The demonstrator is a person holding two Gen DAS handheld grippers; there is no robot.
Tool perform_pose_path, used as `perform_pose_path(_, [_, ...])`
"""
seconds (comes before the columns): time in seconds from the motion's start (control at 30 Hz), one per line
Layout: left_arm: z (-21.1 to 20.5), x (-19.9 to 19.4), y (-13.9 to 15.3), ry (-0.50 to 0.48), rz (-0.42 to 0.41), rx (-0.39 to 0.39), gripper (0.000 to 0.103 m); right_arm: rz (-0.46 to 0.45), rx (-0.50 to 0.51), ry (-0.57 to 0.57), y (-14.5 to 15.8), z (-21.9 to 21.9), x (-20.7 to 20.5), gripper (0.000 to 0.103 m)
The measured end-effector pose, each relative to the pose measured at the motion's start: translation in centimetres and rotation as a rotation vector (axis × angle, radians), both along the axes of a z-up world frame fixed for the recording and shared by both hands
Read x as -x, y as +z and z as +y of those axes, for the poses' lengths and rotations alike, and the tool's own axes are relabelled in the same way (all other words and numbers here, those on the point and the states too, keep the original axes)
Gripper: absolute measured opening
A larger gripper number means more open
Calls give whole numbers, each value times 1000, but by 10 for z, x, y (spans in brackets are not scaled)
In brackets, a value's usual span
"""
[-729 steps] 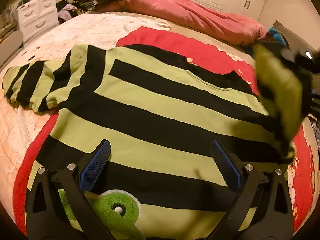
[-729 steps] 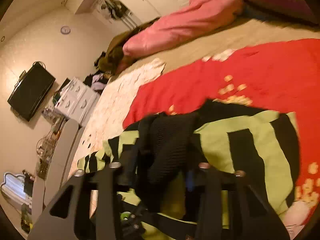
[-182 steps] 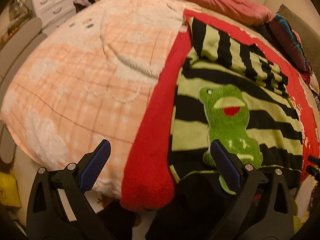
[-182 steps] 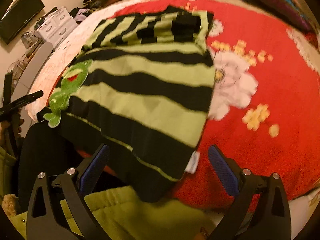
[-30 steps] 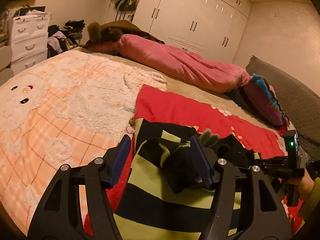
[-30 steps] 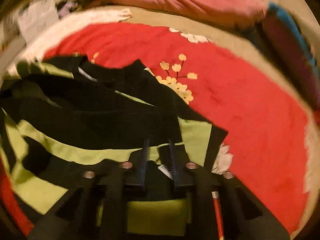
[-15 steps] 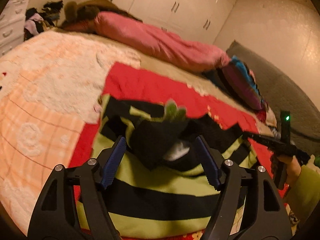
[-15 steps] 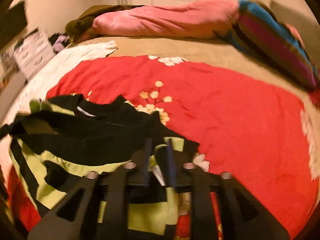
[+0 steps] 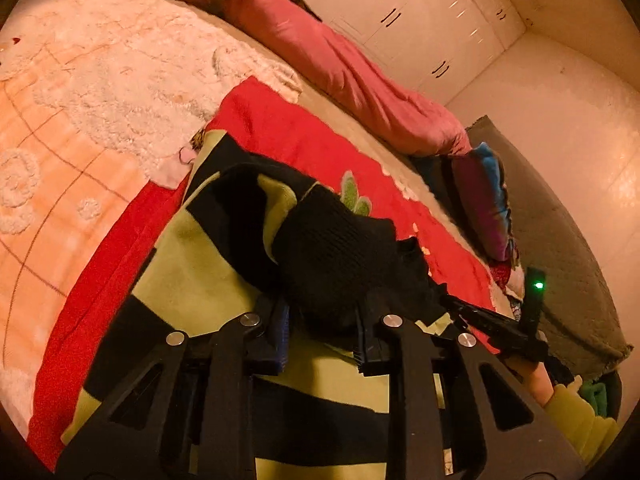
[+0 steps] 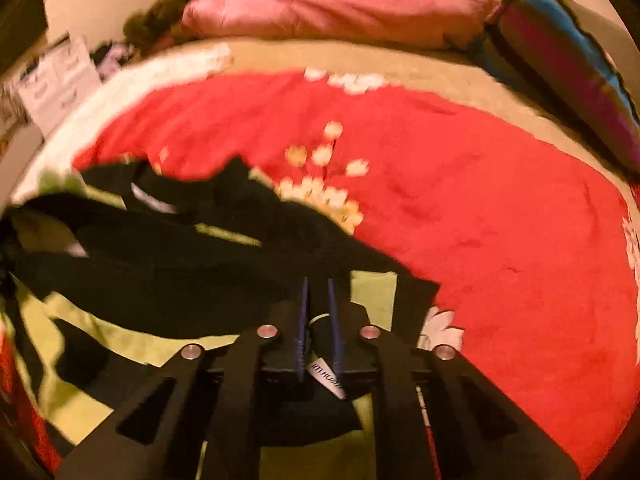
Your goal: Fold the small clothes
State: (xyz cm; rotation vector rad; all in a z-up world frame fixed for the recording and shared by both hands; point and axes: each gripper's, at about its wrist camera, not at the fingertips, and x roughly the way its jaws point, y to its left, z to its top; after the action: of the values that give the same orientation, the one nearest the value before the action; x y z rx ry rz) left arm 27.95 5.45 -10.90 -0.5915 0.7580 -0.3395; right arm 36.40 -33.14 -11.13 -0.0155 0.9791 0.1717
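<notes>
A green-and-black striped sweater [image 9: 200, 272] lies half folded on a red flowered blanket [image 9: 312, 148]. Its black knitted hem [image 9: 340, 248] is bunched up between the jaws of my left gripper [image 9: 322, 320], which are closing and press on it from both sides. The frog patch's green toes [image 9: 352, 196] stick out behind the bunch. My right gripper [image 10: 318, 304] is shut on the sweater's [image 10: 160, 280] near right corner, with a white label [image 10: 328, 378] pinched between its pads. In the left wrist view the right gripper [image 9: 492, 324] shows at the right, held by a hand in a green sleeve [image 9: 572, 416].
A peach plush blanket [image 9: 80, 100] covers the bed's left side. A pink duvet [image 9: 360, 76] and a striped pillow [image 9: 484, 200] lie along the far edge, before white wardrobes [image 9: 400, 12]. A grey cover [image 9: 560, 240] lies at the right. White drawers [image 10: 56, 80] stand far left.
My left gripper's jaws have come together on the black hem bunch, and the gripper has sunk and rolled. The right gripper keeps its pinch on the labelled corner and has shifted slightly.
</notes>
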Motion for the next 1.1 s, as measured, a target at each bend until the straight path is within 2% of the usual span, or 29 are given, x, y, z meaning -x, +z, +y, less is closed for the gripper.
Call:
perform_pose_path(0.03, [1,0,2,3,-11,7,18,-24,-18,-22,7,-8,2,6])
perform_pose_path(0.1, [4,0,5,15,-36,23,25,-63,-122,-88,18,-34,3,6])
perform_pose_path(0.13, [5,2,7,21,-50,26,35,-60,-164,-127,19,-47,2,6])
perform_pose_path(0.17, [5,3,9,29,-62,22,45,-52,-192,-169,17,-58,0,0])
perform_pose_path(0.23, [8,6,13,52,-95,10,53,-50,-143,-275,11,-78,-2,0])
perform_pose_path(0.27, [10,8,16,61,-107,17,55,-36,-152,-316,7,-88,-2,0])
perform_pose_path(0.37, [18,11,21,103,-130,9,60,-17,-190,-334,3,-95,6,1])
perform_pose_path(0.4, [21,12,23,118,-134,-10,60,-32,-186,-278,7,-86,10,6])
perform_pose_path(0.43, [24,13,26,132,-138,-36,60,-48,-158,-201,12,-71,15,22])
perform_pose_path(0.47, [27,13,27,139,-137,-54,60,-77,-129,-128,18,-54,22,31])
perform_pose_path(0.5, [28,13,29,146,-133,-71,60,-96,-120,-77,23,-42,29,46])
perform_pose_path(0.6, [31,14,33,141,-107,-82,60,-94,-109,42,27,-8,38,54])
perform_pose_path(0.63, [30,13,35,124,-96,-76,60,-78,-107,53,24,-3,35,65])
perform_pose_path(0.7, [26,14,37,89,-86,-57,60,-41,-76,74,16,11,31,75])
perform_pose_path(0.73, [22,13,37,68,-77,-44,60,-28,-39,72,10,18,27,75])
perform_pose_path(0.77, [17,11,34,39,-56,-29,60,-6,1,67,3,20,24,75])
perform_pose_path(0.8, [12,9,31,25,-41,-25,60,36,33,65,-7,23,19,67])
perform_pose_path(0.83, [7,6,27,13,-17,-28,61,58,10,80,-15,23,18,42])
perform_pose_path(0.87, [2,3,22,3,2,-27,61,66,-7,95,-19,23,18,38])
perform_pose_path(0.93, [-8,-2,12,-15,41,-6,61,45,-46,99,-14,18,21,17])
perform_pose_path(1.0, [-14,-6,7,-19,45,-12,62,3,-111,58,-2,5,25,14])
perform_pose_path(1.1, [-17,-13,7,8,28,-40,69,-27,-177,-8,7,-18,23,9])
